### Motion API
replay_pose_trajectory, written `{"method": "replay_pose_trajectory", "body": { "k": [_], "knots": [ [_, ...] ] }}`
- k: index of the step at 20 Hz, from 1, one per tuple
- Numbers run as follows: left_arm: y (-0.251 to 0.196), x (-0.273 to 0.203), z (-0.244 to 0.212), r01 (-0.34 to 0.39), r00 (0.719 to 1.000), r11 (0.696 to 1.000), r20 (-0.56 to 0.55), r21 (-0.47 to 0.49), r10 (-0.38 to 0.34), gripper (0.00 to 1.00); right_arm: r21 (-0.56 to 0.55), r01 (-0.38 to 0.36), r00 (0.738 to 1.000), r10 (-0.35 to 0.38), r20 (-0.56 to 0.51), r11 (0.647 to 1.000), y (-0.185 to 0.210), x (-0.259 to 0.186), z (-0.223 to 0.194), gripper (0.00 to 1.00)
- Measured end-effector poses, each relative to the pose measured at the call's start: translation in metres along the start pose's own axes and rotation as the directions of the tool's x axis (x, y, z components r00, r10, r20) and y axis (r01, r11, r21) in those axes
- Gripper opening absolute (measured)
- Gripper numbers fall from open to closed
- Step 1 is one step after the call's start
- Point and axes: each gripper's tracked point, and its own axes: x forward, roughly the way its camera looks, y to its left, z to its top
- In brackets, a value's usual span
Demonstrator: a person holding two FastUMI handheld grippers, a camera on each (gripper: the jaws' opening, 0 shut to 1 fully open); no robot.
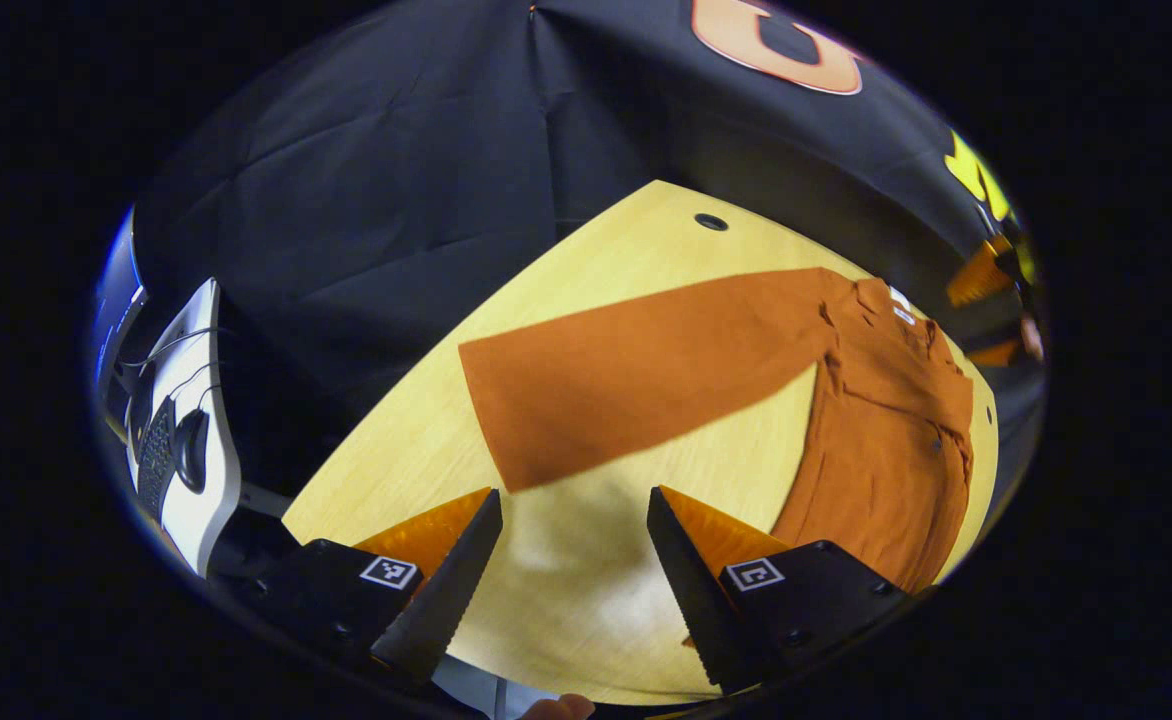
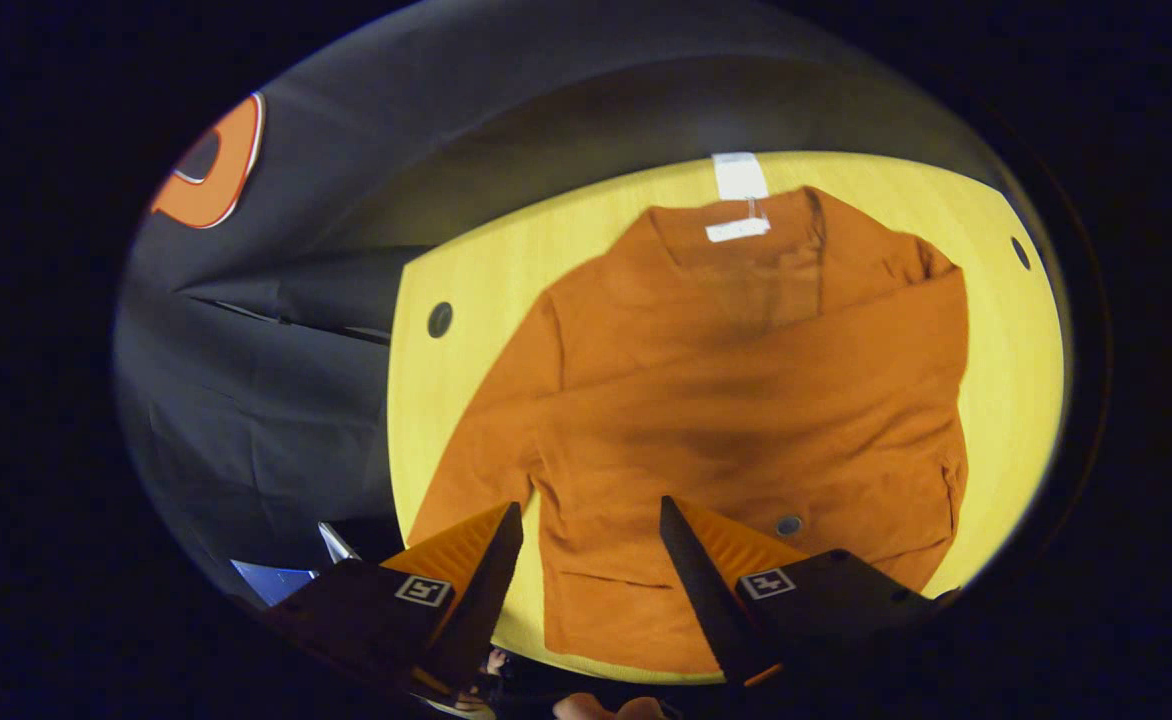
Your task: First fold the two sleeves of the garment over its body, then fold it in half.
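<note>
The orange garment (image 2: 736,420) lies flat on the wooden table (image 1: 586,590), one sleeve (image 2: 746,370) across its body, the other sleeve (image 1: 636,370) outstretched; left gripper (image 1: 574,560) and right gripper (image 2: 591,560) hover spread and empty, apparently for the next fold.

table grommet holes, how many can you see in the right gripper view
2: one grommet hole on the table's left side beside the orange garment's sleeve, one near the right edge. The garment may hide others.
</note>
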Motion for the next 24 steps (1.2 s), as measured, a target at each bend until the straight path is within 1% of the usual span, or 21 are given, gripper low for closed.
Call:
{"method": "replay_pose_trajectory", "body": {
  "k": [1,2,4,5,6,7,8,10,11,12,13,15,16,17,18,19,20,21,22,23,24],
  "knots": [
    [0.002,0.009,0.008,0.004,1.000,1.000,-0.007,-0.026,-0.004,0.96,-0.008,0.000,1.000,-0.001,-0.006,1.000,-0.006,-0.004,-0.007,0.93],
    [0.011,0.017,0.012,-0.011,1.000,0.998,-0.015,-0.054,0.010,0.96,-0.023,0.014,1.000,-0.014,-0.007,1.000,-0.015,-0.010,-0.013,0.96],
    [0.023,0.030,0.015,-0.049,0.997,0.992,-0.067,-0.118,0.042,0.96,-0.065,0.029,1.000,-0.029,0.003,0.997,-0.030,-0.020,-0.027,1.00],
    [0.028,0.035,0.018,-0.070,0.995,0.988,-0.084,-0.136,0.059,0.96,-0.084,0.033,0.999,-0.033,0.001,0.996,-0.037,-0.024,-0.034,0.94],
    [0.032,0.041,0.021,-0.087,0.992,0.987,-0.101,-0.134,0.074,0.96,-0.102,0.045,0.999,-0.046,-0.003,0.994,-0.048,-0.029,-0.042,0.94],
    [0.033,0.047,0.023,-0.094,0.990,0.988,-0.120,-0.122,0.079,0.96,-0.106,0.051,0.999,-0.052,-0.006,0.993,-0.057,-0.034,-0.050,1.00],
    [0.034,0.053,0.024,-0.095,0.987,0.990,-0.137,-0.108,0.080,0.96,-0.097,0.058,0.998,-0.058,-0.001,0.994,-0.066,-0.042,-0.059,0.98],
    [0.035,0.056,0.021,-0.117,0.978,0.988,-0.183,-0.098,0.098,0.96,-0.084,0.036,0.999,-0.035,0.013,0.996,-0.075,-0.055,-0.073,0.98],
    [0.034,0.059,0.027,-0.116,0.980,0.989,-0.175,-0.095,0.098,0.96,-0.087,0.037,0.999,-0.036,0.014,0.996,-0.081,-0.061,-0.080,0.98],
    [0.033,0.062,0.025,-0.119,0.974,0.989,-0.207,-0.093,0.098,0.94,-0.092,0.044,0.999,-0.042,0.017,0.995,-0.091,-0.067,-0.088,0.94],
    [0.032,0.064,0.027,-0.118,0.968,0.989,-0.232,-0.094,0.093,0.93,-0.098,0.051,0.999,-0.049,0.021,0.994,-0.101,-0.072,-0.093,0.97],
    [0.033,0.063,0.026,-0.119,0.947,0.988,-0.309,-0.098,0.084,0.94,-0.093,0.068,0.997,-0.065,0.031,0.993,-0.121,-0.078,-0.103,0.97],
    [0.034,0.061,0.026,-0.120,0.933,0.987,-0.351,-0.105,0.076,0.94,-0.079,0.072,0.997,-0.070,0.034,0.994,-0.130,-0.080,-0.107,0.94],
    [0.036,0.059,0.025,-0.125,0.916,0.985,-0.396,-0.119,0.069,0.93,-0.057,0.070,0.997,-0.069,0.030,0.996,-0.138,-0.080,-0.113,0.98],
    [0.035,0.060,0.026,-0.128,0.901,0.983,-0.430,-0.130,0.060,0.91,-0.034,0.066,0.997,-0.066,0.027,0.997,-0.143,-0.082,-0.119,0.94],
    [0.036,0.061,0.028,-0.132,0.886,0.980,-0.462,-0.149,0.049,0.88,-0.008,0.058,0.998,-0.058,0.026,0.998,-0.150,-0.084,-0.125,0.98],
    [0.036,0.063,0.029,-0.139,0.873,0.976,-0.487,-0.168,0.040,0.83,0.011,0.047,0.998,-0.047,0.029,0.999,-0.154,-0.087,-0.128,0.98],
    [0.036,0.063,0.031,-0.146,0.859,0.972,-0.511,-0.184,0.032,0.81,0.029,0.034,0.999,-0.035,0.033,0.999,-0.159,-0.088,-0.134,0.98],
    [0.036,0.062,0.033,-0.148,0.847,0.971,-0.531,-0.188,0.026,0.84,0.042,0.024,0.999,-0.025,0.036,0.999,-0.163,-0.090,-0.139,0.98],
    [0.036,0.062,0.034,-0.143,0.839,0.974,-0.543,-0.177,0.025,0.76,0.051,0.018,0.999,-0.020,0.040,0.999,-0.169,-0.092,-0.143,0.98],
    [0.037,0.064,0.033,-0.135,0.831,0.978,-0.556,-0.160,0.024,0.75,0.058,0.018,0.999,-0.021,0.041,0.998,-0.175,-0.092,-0.147,0.98]
  ]
}}
